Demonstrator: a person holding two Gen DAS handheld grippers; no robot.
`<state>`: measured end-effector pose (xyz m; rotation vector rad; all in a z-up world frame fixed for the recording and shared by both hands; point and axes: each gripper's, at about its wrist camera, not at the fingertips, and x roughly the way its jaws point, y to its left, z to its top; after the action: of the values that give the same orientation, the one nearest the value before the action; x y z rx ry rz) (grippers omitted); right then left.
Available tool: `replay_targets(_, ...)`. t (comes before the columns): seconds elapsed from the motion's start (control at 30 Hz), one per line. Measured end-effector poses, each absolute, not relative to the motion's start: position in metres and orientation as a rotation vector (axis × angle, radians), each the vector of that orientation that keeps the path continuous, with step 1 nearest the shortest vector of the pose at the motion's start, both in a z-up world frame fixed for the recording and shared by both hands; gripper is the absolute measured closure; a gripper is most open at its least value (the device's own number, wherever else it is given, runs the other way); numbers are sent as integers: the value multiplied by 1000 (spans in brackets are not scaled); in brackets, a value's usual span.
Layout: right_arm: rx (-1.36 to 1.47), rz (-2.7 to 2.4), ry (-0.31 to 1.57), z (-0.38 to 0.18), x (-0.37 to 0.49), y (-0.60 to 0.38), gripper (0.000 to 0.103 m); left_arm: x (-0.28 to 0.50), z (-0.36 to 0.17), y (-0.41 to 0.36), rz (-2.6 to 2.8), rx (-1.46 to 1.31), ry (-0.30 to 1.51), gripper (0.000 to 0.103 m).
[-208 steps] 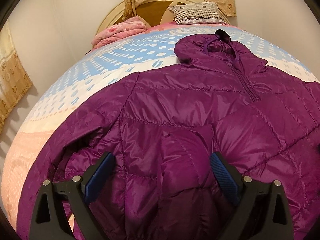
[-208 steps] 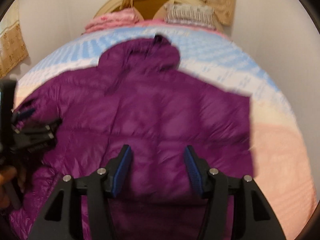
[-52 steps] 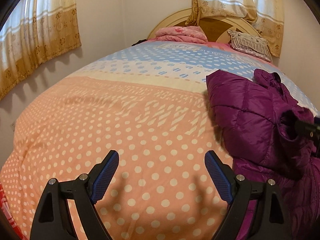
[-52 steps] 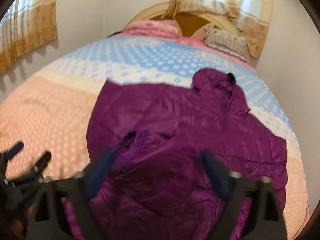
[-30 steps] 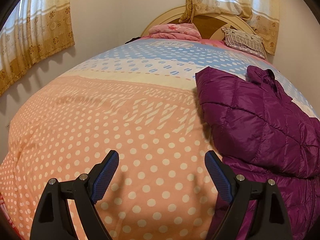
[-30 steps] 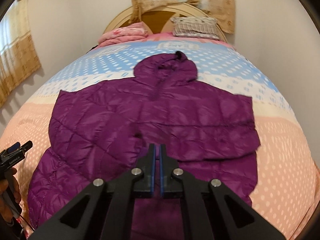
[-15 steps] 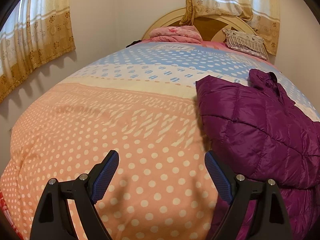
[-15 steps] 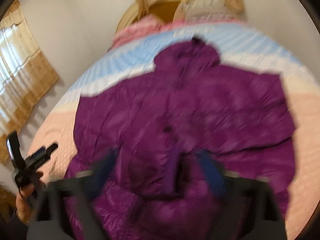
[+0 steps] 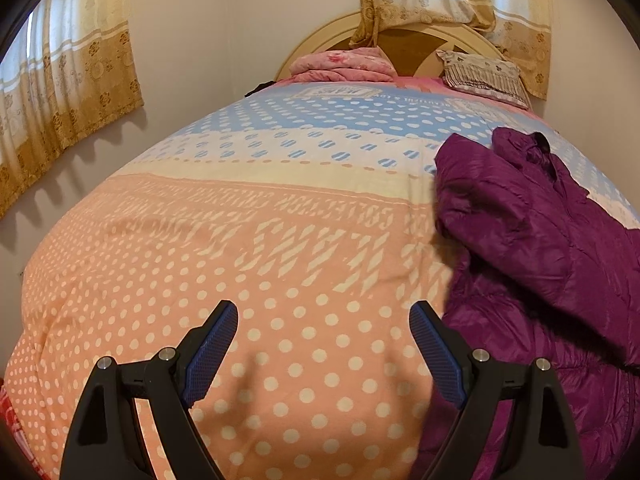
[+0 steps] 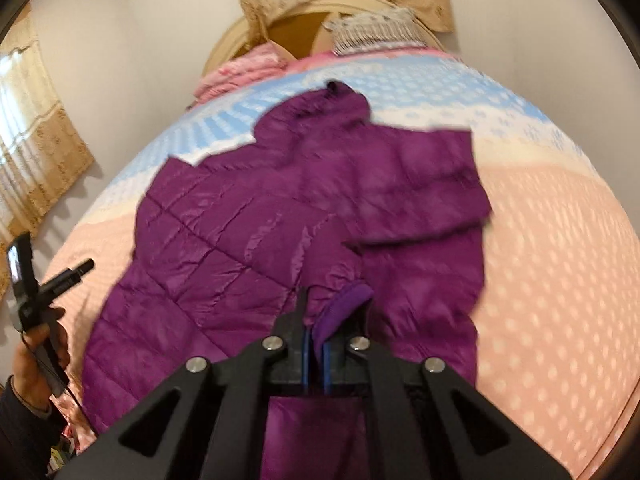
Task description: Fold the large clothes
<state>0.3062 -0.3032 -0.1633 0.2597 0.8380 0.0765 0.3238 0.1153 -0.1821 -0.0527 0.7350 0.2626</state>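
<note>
A purple hooded puffer jacket (image 10: 260, 232) lies front up on the dotted bedspread (image 9: 240, 240), hood toward the headboard. One sleeve is folded in across its chest. My right gripper (image 10: 330, 308) is shut on that sleeve's lighter purple cuff (image 10: 348, 300), low over the jacket's middle. My left gripper (image 9: 323, 308) stands open over bare bedspread, with the jacket (image 9: 540, 248) just to the right of it and nothing between its fingers. In the right wrist view, the left gripper (image 10: 44, 284) shows at the left edge in a person's hand (image 10: 36, 344).
A folded pink blanket (image 9: 340, 64) and a fringed pillow (image 9: 484, 74) lie by the round headboard (image 9: 416, 40). Curtains (image 9: 68, 92) hang on the left wall and behind the bed. Walls close in on both sides of the bed.
The right gripper has swung and dropped closer to the jacket, still shut, with the sleeve cuff in it. The left gripper's view has hardly shifted.
</note>
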Motion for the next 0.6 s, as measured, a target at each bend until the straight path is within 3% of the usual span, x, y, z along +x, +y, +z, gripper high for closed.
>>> replay_targets(0.27, 294, 4, 867, -180, 322, -325, 90, 338, -168, 84, 216, 22, 714, 15)
replay_targets(0.3, 299, -3, 870, -178, 320, -327, 77, 341, -164, 79, 208, 26, 709, 15)
replay_targets(0.33, 301, -14, 859, -176, 316, -329, 48, 344, -161, 76, 201, 30, 703, 15)
replay_targets(0.37, 299, -42, 827, -169, 311, -332, 37, 348, -156, 72, 193, 36, 691, 15)
replay_targets(0.4, 281, -98, 793, -160, 303, -336, 32, 354, -148, 66, 185, 45, 670, 15)
replay_targets(0.6, 222, -88, 702, -121, 311, -317, 50, 394, -127, 25, 80, 55, 589, 15)
